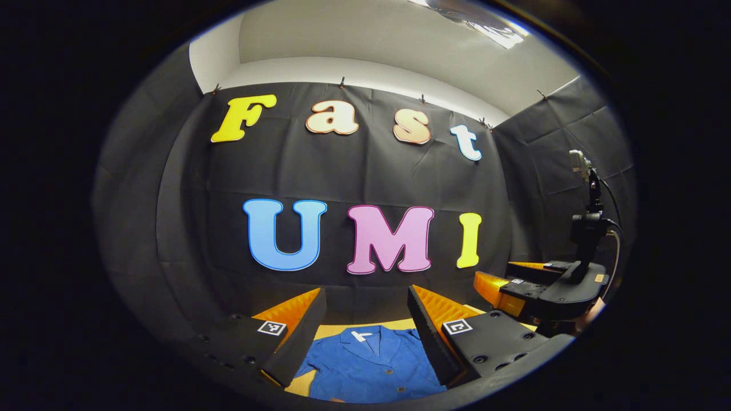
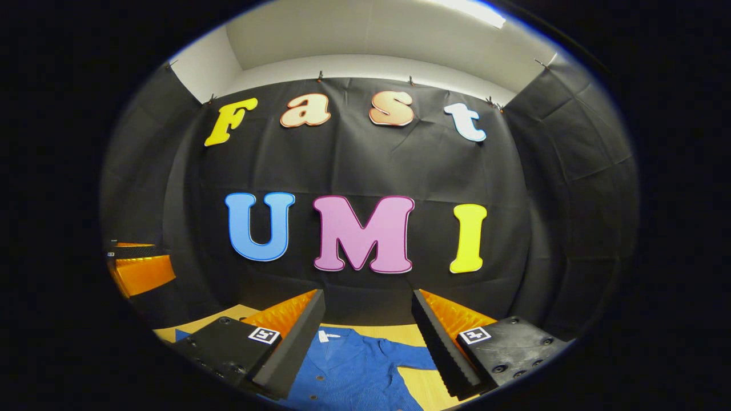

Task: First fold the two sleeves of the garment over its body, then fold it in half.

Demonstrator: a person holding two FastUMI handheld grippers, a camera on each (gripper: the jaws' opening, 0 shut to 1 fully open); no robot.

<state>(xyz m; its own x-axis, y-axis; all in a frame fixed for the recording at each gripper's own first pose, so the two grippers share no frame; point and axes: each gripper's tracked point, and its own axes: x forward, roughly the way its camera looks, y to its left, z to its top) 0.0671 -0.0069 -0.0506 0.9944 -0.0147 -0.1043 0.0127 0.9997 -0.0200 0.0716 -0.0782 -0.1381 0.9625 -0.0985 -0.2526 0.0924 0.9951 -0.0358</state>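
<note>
A blue buttoned garment with a collar lies flat on a wooden table, its collar toward the booth wall. My left gripper hovers above it, open, with nothing between its fingers. In the right gripper view the same garment lies below my right gripper, also open and empty; one sleeve stretches out to the right on the table. The right gripper shows far right in the left gripper view. The left gripper shows at the far left of the right gripper view.
The black cloth wall stands close behind the table's far edge. A camera mount with a cable rises from the right gripper at the far right.
</note>
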